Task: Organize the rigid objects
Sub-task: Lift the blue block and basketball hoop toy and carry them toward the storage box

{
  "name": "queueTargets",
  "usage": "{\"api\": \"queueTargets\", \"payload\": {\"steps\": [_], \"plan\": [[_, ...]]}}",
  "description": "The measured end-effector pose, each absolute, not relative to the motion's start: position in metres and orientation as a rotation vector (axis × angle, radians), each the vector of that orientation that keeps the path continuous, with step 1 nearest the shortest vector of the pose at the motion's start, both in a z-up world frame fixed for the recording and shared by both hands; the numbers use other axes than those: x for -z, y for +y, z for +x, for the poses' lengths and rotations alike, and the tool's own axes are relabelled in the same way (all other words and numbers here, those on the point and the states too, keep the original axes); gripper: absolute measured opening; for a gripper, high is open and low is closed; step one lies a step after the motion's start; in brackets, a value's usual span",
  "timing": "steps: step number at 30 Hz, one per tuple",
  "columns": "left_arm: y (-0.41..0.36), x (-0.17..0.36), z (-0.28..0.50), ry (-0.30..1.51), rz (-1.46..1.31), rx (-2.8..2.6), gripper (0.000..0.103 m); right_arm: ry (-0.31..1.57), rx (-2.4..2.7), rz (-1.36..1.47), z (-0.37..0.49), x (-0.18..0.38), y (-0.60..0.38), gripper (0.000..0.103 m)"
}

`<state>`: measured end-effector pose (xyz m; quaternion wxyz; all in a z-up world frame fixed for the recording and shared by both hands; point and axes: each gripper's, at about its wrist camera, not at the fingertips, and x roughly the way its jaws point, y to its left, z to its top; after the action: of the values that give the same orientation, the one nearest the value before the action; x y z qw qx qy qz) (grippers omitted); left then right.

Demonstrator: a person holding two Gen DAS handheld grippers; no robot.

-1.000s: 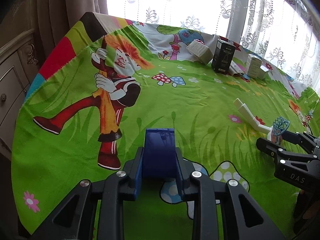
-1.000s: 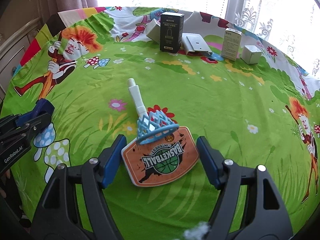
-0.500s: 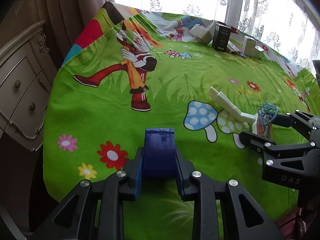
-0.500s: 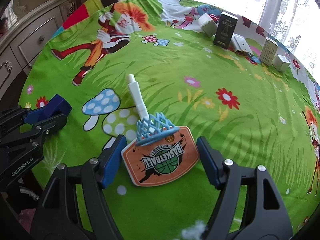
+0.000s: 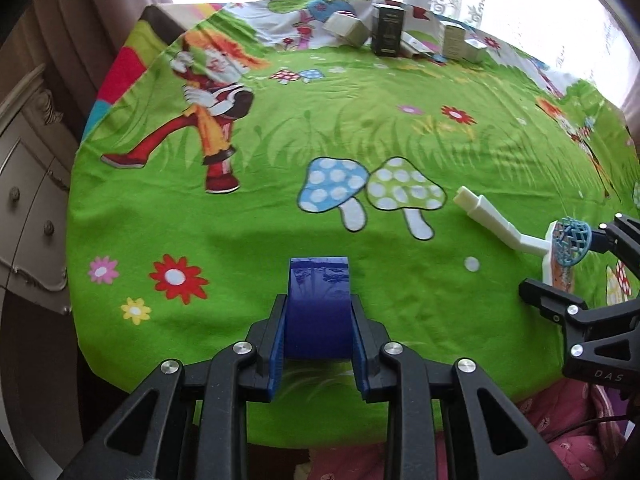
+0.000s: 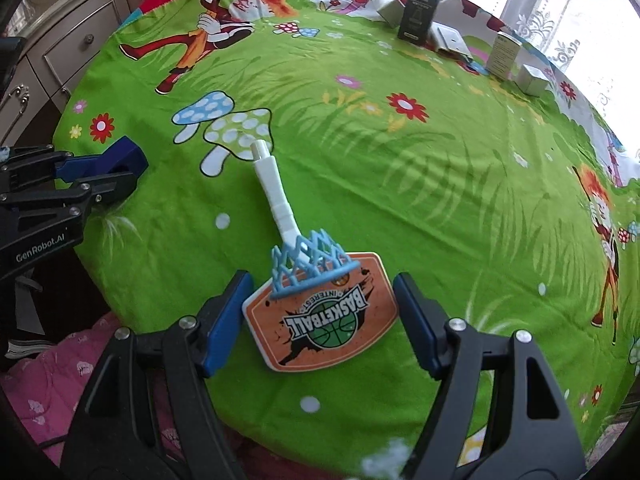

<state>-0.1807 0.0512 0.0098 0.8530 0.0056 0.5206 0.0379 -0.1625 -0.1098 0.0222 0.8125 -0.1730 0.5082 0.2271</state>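
Note:
My left gripper (image 5: 319,300) is shut on a dark blue block (image 5: 319,280), held just above the near edge of the green cartoon tablecloth (image 5: 400,140). To its right, my right gripper (image 5: 568,264) grips a toy basketball hoop. In the right wrist view, the right gripper (image 6: 320,280) has its pads on both side edges of the orange backboard (image 6: 320,320). The light blue net (image 6: 308,256) and white pole (image 6: 274,188) point away from me. The left gripper (image 6: 120,168) with the blue block (image 6: 128,156) shows at the left.
A black box (image 6: 420,18) and several white boxes (image 6: 502,56) stand along the table's far edge by the lace curtain. A cream dresser (image 5: 28,184) is left of the table. Pink fabric (image 5: 560,432) lies below the near edge.
Both grippers have drawn back toward the table's near edge, carrying the blue block and the hoop. The mushroom print now lies ahead of them. Both grips are unchanged.

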Motion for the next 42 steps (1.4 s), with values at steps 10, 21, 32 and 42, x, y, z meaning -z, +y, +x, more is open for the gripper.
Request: {"api": "queueTargets", "payload": {"steps": [10, 21, 32, 42], "plan": [[-0.013, -0.012, -0.177, 1.122, 0.115, 0.084, 0.029, 1.094, -0.360, -0.222, -0.170, -0.027, -0.187, 0.075], [-0.090, -0.014, -0.175, 1.149, 0.233, 0.231, 0.029, 1.066, -0.264, -0.070, -0.184, -0.035, -0.255, 0.075], [-0.158, -0.017, -0.178, 1.136, 0.385, 0.342, 0.029, 1.038, -0.196, 0.031, -0.205, -0.039, -0.310, 0.075], [-0.216, -0.024, -0.180, 1.117, 0.481, 0.425, 0.029, 1.002, -0.123, 0.129, -0.229, -0.044, -0.360, 0.075]]}}
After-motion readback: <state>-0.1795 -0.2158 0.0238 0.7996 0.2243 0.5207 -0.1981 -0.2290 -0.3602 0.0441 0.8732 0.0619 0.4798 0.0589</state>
